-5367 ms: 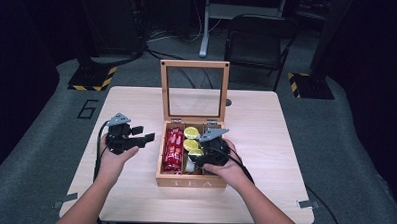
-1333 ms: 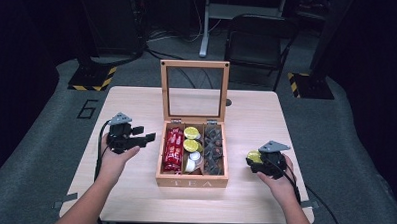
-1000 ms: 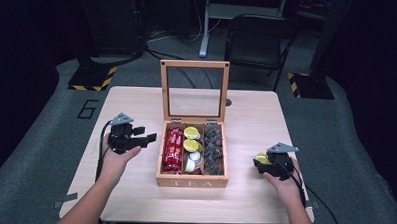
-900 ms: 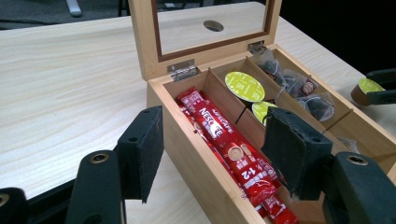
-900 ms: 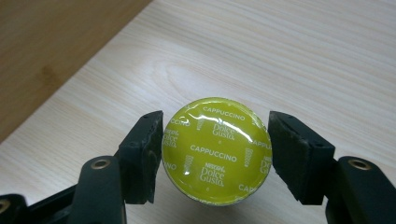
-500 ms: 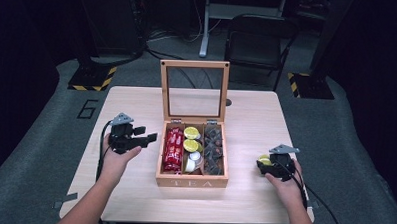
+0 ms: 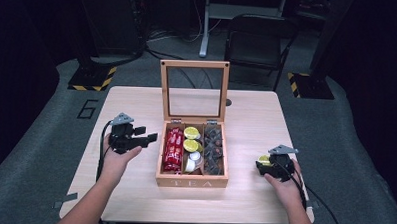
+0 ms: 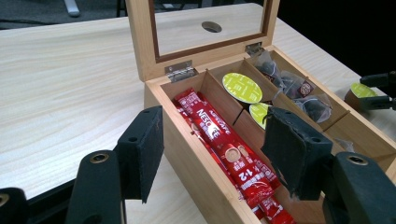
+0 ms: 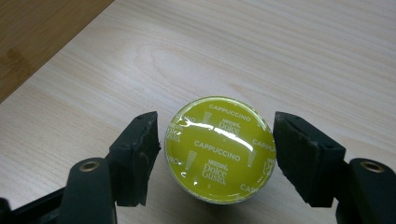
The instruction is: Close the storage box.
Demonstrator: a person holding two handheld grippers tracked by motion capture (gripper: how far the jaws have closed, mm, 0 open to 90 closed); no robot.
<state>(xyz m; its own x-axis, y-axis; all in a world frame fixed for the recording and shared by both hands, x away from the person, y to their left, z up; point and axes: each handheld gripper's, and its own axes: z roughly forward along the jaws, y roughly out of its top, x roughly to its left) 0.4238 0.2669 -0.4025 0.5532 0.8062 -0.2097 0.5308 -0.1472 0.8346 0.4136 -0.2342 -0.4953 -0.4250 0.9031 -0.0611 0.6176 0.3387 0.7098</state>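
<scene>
Yellow-green foil-topped round coffee capsule [image 9: 219,148], printed "Cappuccino", is sitting on the pale wooden table [image 7: 251,119], right of the open wooden tea box [image 7: 191,179] and well apart from it. The right gripper [image 9: 217,156] is hanging over the capsule with its black jaws on either side; the jaws have just been opening, and a thin gap is showing between each pad and the capsule's rim, so the capsule is lying between them unpressed. In the high view this gripper [image 7: 270,164] is sitting at the near right of the table, with the person's right hand [image 7: 284,182] behind it.

The left gripper [image 8: 212,149] is hovering just left of the box, its jaws standing wide with nothing between them, pointing toward the box's left compartment. That compartment is holding red instant-coffee sachets [image 8: 224,149]; the middle one is holding more yellow-green capsules [image 8: 242,87], and the right one is holding dark tea bags in clear wrappers [image 8: 292,86]. The box's glass-paned lid [image 7: 193,89] is standing upright at the far side.
</scene>
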